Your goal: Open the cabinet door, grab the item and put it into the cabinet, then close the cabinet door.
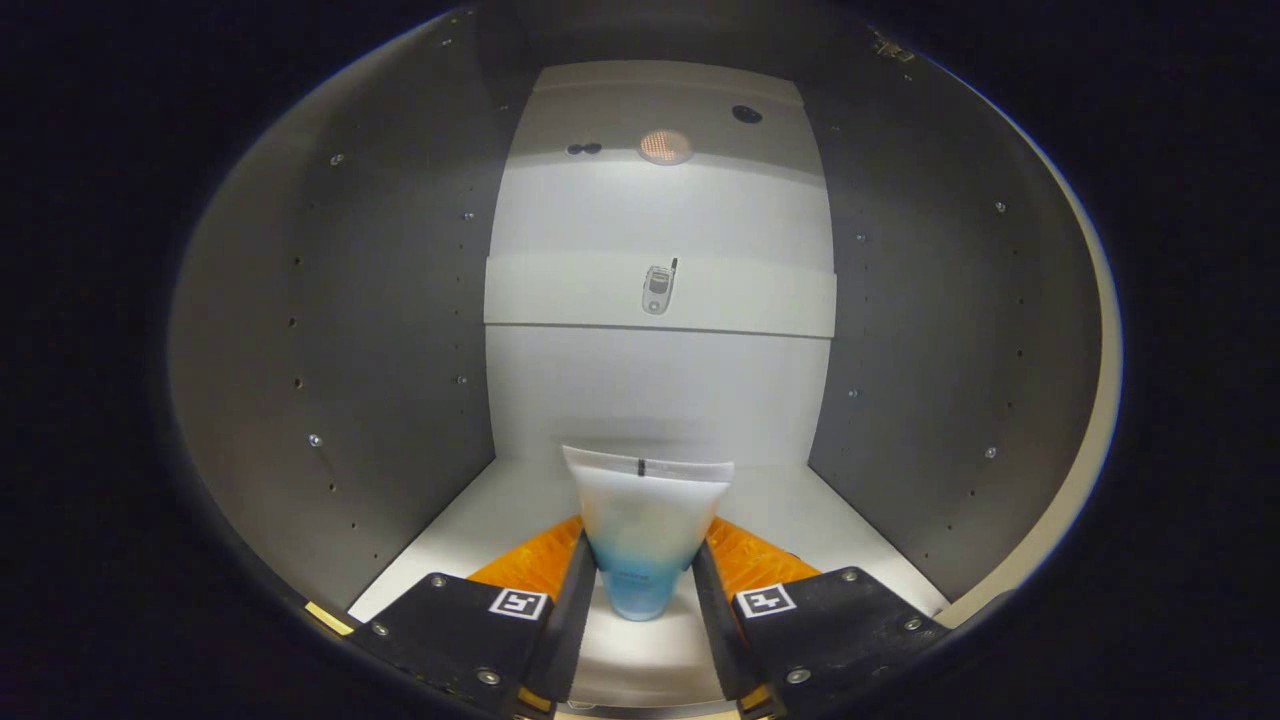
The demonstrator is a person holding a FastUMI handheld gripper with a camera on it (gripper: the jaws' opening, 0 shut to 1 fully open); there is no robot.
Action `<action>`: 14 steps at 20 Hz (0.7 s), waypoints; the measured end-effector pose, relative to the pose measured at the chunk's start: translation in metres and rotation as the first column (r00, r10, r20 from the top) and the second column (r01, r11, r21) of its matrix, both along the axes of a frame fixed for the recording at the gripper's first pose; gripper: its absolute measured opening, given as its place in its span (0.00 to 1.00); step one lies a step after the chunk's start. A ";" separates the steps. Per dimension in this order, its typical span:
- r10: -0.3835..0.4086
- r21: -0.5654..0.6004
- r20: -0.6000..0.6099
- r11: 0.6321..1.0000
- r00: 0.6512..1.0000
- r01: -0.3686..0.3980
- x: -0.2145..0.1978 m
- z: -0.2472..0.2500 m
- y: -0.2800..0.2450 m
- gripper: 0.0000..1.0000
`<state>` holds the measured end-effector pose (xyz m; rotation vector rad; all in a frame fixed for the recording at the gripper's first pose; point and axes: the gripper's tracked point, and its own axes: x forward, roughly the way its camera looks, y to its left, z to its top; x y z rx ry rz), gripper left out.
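I am looking into the open white cabinet [400, 330]. A soft tube [645, 525], white at its flat crimped end and blue toward its cap, stands between my fingers with the crimped end pointing at the back wall. My gripper [642, 585] is shut on the tube, both fingers pressing its blue lower part. The tube hangs just above the cabinet's bottom shelf [800, 510]. The cabinet door is out of sight.
A middle shelf [560, 290] crosses the back of the cabinet, with a small silver flip phone [657, 288] lying on it. Grey side walls with rows of peg holes close in on both sides. A round light [665, 146] glows in the top panel.
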<state>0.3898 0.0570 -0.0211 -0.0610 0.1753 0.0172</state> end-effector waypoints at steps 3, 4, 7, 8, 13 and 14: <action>-0.004 0.023 -0.037 1.000 0.999 0.005 -0.004 -0.009 0.003 0.67; 0.004 0.049 -0.037 0.999 0.999 -0.002 -0.004 -0.009 0.006 0.71; 0.011 0.085 -0.003 0.996 1.000 -0.010 -0.009 0.001 0.009 0.88; 0.007 0.085 0.012 0.996 1.000 -0.008 -0.010 0.005 0.009 0.90; 0.006 0.115 0.038 0.993 0.999 -0.010 -0.025 0.022 0.010 0.93; 0.008 0.114 0.037 0.993 0.999 -0.012 -0.030 0.024 0.010 0.93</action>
